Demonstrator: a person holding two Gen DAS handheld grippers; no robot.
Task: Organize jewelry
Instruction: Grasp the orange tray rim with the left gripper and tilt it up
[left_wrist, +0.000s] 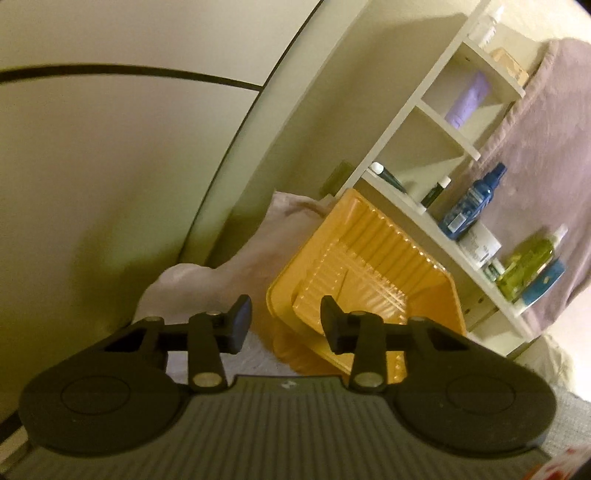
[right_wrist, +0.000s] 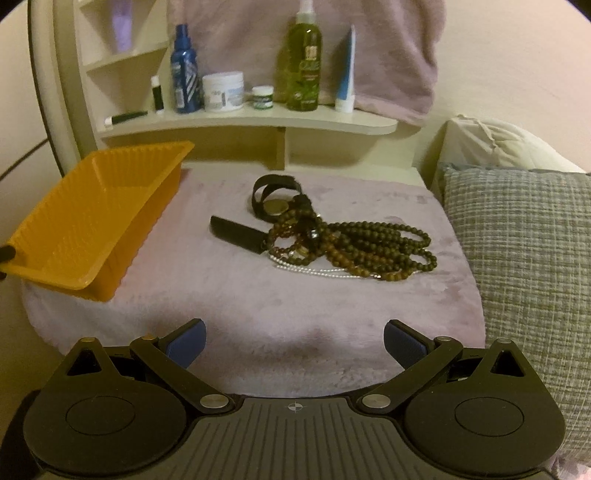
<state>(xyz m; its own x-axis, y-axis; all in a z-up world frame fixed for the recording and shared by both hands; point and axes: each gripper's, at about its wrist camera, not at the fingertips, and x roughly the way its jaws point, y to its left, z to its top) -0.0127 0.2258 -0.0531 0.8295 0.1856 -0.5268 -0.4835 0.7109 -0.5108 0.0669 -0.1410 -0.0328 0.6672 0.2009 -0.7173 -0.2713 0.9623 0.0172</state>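
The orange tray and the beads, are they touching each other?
Apart. In the right wrist view, bare pink blanket lies between the orange tray and the bead necklaces.

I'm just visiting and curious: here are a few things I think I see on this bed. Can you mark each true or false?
1. The orange tray already holds the necklaces. False: it looks empty; the beaded necklaces lie heaped on the fluffy cover.
2. The right gripper is wide open and holds nothing. True.
3. The tray lies flat. False: it is tilted, one end raised.
4. A green bottle stands on the shelf. True.
5. A checked pillow lies right of the cover. True.
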